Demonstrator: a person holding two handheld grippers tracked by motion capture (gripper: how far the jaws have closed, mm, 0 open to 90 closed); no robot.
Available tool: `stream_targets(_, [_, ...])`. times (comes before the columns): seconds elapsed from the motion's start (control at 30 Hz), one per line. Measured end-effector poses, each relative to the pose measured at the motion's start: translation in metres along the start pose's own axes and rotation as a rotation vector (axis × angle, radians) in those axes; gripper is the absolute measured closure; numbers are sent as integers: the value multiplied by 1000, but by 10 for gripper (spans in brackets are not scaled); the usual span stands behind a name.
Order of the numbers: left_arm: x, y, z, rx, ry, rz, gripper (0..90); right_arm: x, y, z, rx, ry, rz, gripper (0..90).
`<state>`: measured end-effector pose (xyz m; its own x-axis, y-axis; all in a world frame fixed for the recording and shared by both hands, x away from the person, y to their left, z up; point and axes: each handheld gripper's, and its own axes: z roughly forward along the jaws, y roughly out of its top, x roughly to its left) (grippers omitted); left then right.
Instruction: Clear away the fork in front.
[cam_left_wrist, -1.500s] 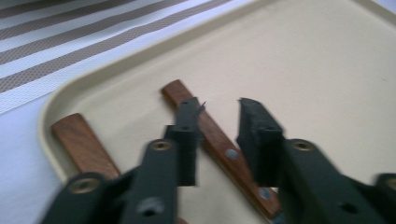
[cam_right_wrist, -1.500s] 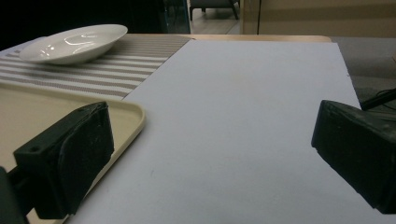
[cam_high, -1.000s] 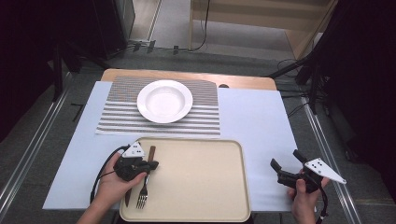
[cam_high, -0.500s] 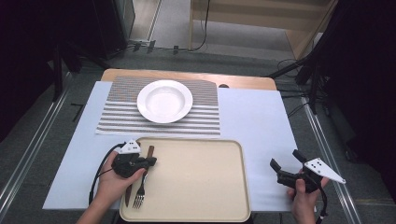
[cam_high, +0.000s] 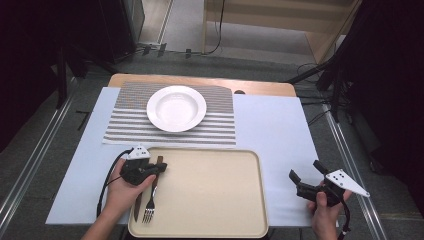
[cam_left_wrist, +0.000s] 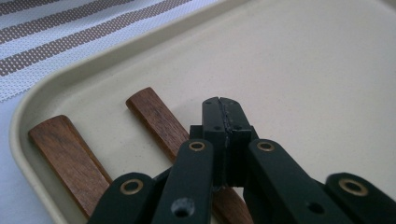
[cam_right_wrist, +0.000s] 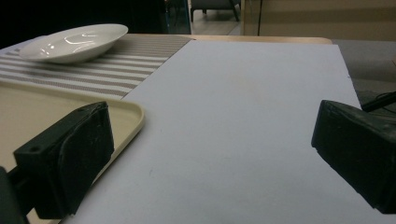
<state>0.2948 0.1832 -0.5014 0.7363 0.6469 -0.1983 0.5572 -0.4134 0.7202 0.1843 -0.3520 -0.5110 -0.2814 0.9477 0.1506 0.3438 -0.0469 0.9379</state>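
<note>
A beige tray lies at the table's front. At its left end lie a fork and a knife, both with wooden handles. My left gripper rests over those handles, its jaws pressed together with nothing between them. In the left gripper view the shut left gripper sits just above the tray. One wooden handle runs under it and the other handle lies nearer the rim. My right gripper is held open over the blue cloth, right of the tray, with nothing in it.
A white plate sits on a striped placemat beyond the tray. A pale blue cloth covers the table. In the right gripper view, the open right gripper faces bare cloth, with the tray's corner and the plate at left.
My left gripper has edged slightly away from me over the cutlery handles. The right gripper has kept still.
</note>
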Motion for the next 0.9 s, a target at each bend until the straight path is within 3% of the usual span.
stream_targets(0.07, [1, 0, -2, -23, -15, 0, 884, -1, -1, 0, -8, -1, 8, 0])
stream_targets(0.17, [0, 1, -7, -57, -30, -3, 787, 1, -2, 0, -11, -4, -8, 0])
stream_targets(0.27, [0, 3, -12, -103, -7, -2, 671, 5, -3, 2, -16, -8, -14, 0])
stream_targets(0.43, [6, 6, -26, -203, -36, -64, 541, 8, -4, 1, -15, 3, -42, 0])
stream_targets(0.57, [9, 8, -34, -259, -36, -84, 424, 11, -4, 1, -16, 8, -68, 0])
stream_targets(0.67, [12, 10, -38, -277, -52, -96, 310, 12, -3, 0, -15, 17, -78, 0])
stream_targets(0.8, [13, 11, -40, -289, -16, -91, 102, 11, -2, -3, -24, 16, -76, 0])
stream_targets(0.9, [12, 10, -41, -302, -8, -92, 0, 11, -2, -4, -26, 19, -78, 0])
